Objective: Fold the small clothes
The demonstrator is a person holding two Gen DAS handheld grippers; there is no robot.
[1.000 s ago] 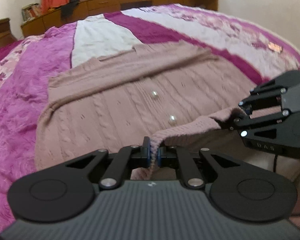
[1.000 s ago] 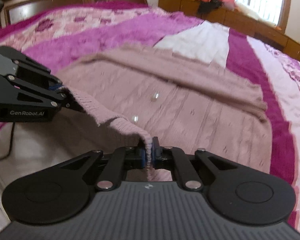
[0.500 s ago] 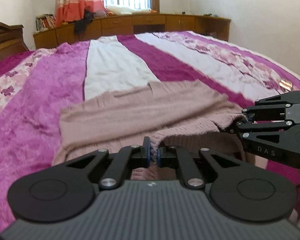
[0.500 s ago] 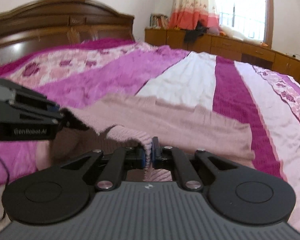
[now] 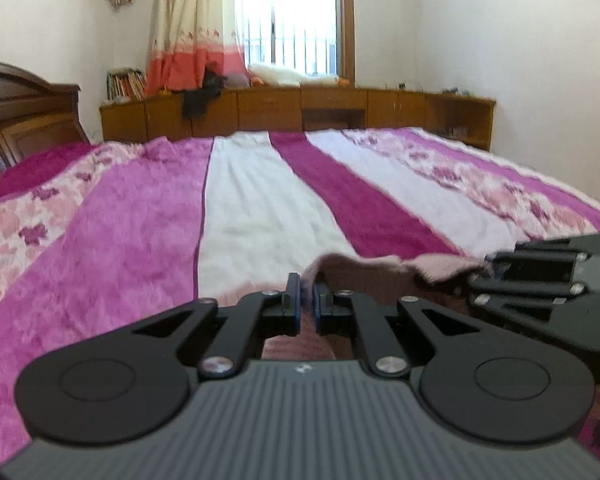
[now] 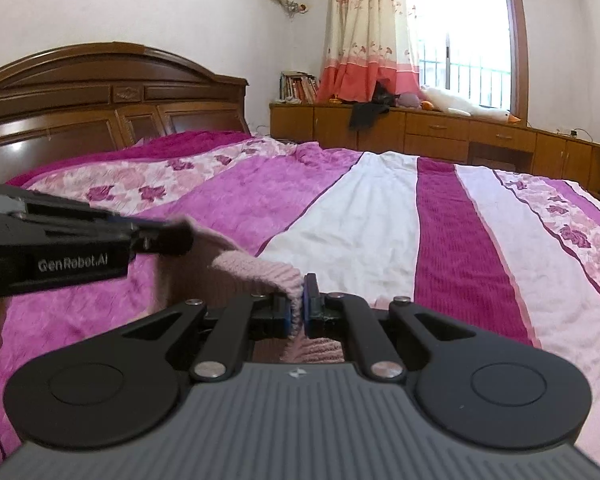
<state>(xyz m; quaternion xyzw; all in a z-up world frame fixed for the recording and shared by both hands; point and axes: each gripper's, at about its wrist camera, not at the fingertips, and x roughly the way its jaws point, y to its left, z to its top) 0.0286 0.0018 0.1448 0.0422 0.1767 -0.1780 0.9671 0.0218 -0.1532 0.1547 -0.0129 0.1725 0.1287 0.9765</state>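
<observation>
A dusty-pink knitted cardigan [image 5: 380, 276] hangs between my two grippers above the bed. My left gripper [image 5: 307, 304] is shut on one part of its ribbed hem; it also shows at the left of the right wrist view [image 6: 156, 236]. My right gripper [image 6: 302, 304] is shut on the hem [image 6: 260, 270] further along; it shows at the right of the left wrist view [image 5: 484, 276]. Only the raised edge of the cardigan shows; the rest is hidden below the grippers.
A magenta, white and floral striped bedspread [image 5: 260, 208] covers the bed ahead. A wooden headboard [image 6: 100, 104] stands at the left. Low wooden cabinets [image 5: 300, 112] run under the window, with books, dark cloth and a plush goose [image 6: 464, 108] on top.
Both grippers have lifted the held hem and carried it forward over the cardigan. The views tilted up; the flat cardigan body and its pearl buttons have dropped out of sight.
</observation>
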